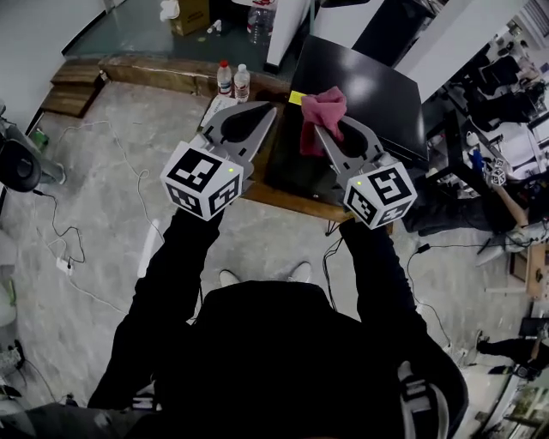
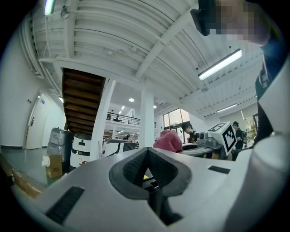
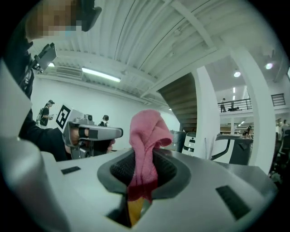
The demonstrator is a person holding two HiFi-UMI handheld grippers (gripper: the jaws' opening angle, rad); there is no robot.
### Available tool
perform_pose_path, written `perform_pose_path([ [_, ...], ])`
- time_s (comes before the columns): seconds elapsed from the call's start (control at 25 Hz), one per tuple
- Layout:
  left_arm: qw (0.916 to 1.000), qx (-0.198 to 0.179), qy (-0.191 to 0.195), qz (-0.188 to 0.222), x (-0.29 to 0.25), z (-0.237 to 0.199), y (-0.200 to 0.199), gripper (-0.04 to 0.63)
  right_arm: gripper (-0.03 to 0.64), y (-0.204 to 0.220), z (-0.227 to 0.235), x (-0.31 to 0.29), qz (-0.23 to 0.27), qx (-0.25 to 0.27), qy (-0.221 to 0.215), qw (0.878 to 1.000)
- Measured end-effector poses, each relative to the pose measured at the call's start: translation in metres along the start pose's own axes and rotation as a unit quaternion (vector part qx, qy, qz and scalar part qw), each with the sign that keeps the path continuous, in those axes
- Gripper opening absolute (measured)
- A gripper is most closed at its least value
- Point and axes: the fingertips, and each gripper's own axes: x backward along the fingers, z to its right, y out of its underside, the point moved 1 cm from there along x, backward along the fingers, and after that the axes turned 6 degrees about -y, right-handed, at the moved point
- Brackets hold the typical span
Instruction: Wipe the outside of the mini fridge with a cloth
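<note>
Seen from above in the head view, the black mini fridge [image 1: 373, 94] stands on a wooden board [image 1: 283, 199]. My right gripper [image 1: 320, 130] is over the fridge's left part, shut on a pink cloth [image 1: 324, 110] that bunches up above the jaws. In the right gripper view the cloth [image 3: 147, 133] is pinched between the pads and rises in front of the camera. My left gripper [image 1: 269, 110] is held level beside it, left of the fridge's edge, its jaws shut on nothing. In the left gripper view [image 2: 147, 153] the cloth [image 2: 168, 141] shows to the right.
Two water bottles [image 1: 233, 80] stand behind the left gripper near a low wooden platform [image 1: 129, 69]. A cardboard box [image 1: 190, 15] sits farther back. Cables [image 1: 86, 214] trail over the grey floor at left. Chairs and people crowd the right side [image 1: 506, 103].
</note>
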Motion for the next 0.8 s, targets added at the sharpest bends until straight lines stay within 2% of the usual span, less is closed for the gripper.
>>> perform_pose_path([
  [0.16,0.9997,0.012,0.02,-0.003,0.022,-0.019,0.018,0.006,0.086,0.007,-0.028,-0.011,0.05,-0.042,0.03,0.997],
  [0.32,0.9992,0.025,0.031,0.002,0.021,-0.032,0.025,0.006,0.084,0.019,-0.037,-0.022,0.074,-0.08,0.061,0.992],
  [0.48,0.9989,0.032,0.034,0.005,0.013,-0.041,0.035,0.006,0.084,0.033,-0.038,-0.032,0.083,-0.072,0.075,0.991],
  [0.64,0.999,0.025,0.038,0.001,0.001,-0.049,0.047,0.006,0.084,0.043,-0.026,-0.039,0.1,-0.08,0.077,0.989],
  [0.8,0.9989,0.025,0.039,-0.002,-0.011,-0.059,0.056,0.006,0.083,0.045,-0.021,-0.055,0.106,-0.078,0.054,0.99],
])
